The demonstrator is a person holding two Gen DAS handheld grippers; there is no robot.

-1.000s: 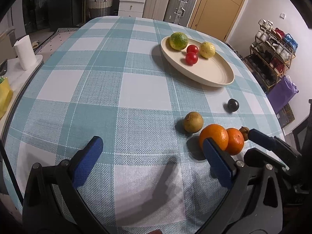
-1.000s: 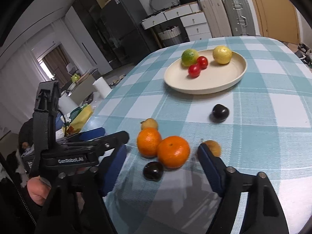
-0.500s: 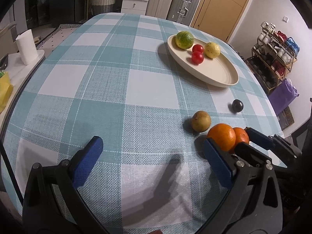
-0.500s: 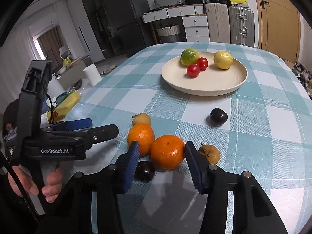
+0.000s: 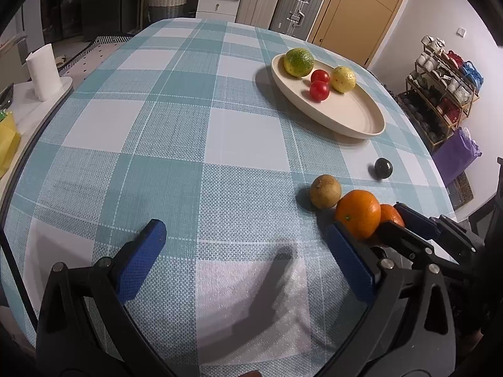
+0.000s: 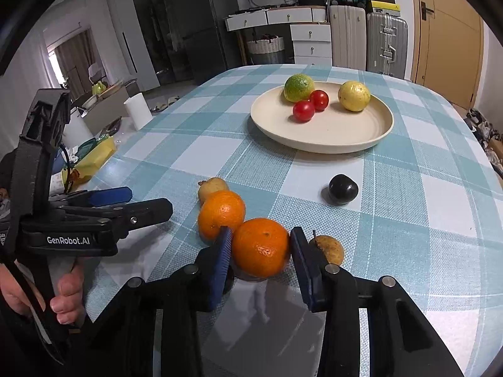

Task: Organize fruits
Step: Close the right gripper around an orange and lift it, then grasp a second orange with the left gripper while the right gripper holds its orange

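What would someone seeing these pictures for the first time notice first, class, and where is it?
Nearest the camera, the right gripper is closing its blue pads around an orange on the checked tablecloth. Another orange touches it. Farther back, a cream plate holds a green citrus, two tomatoes and a lemon.

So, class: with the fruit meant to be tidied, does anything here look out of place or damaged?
Nothing looks damaged or spilled. Six fruits sit off the plate on the cloth: two oranges, with the right gripper closing around the nearer orange, two brownish fruits and two dark ones, one half hidden under the gripper.
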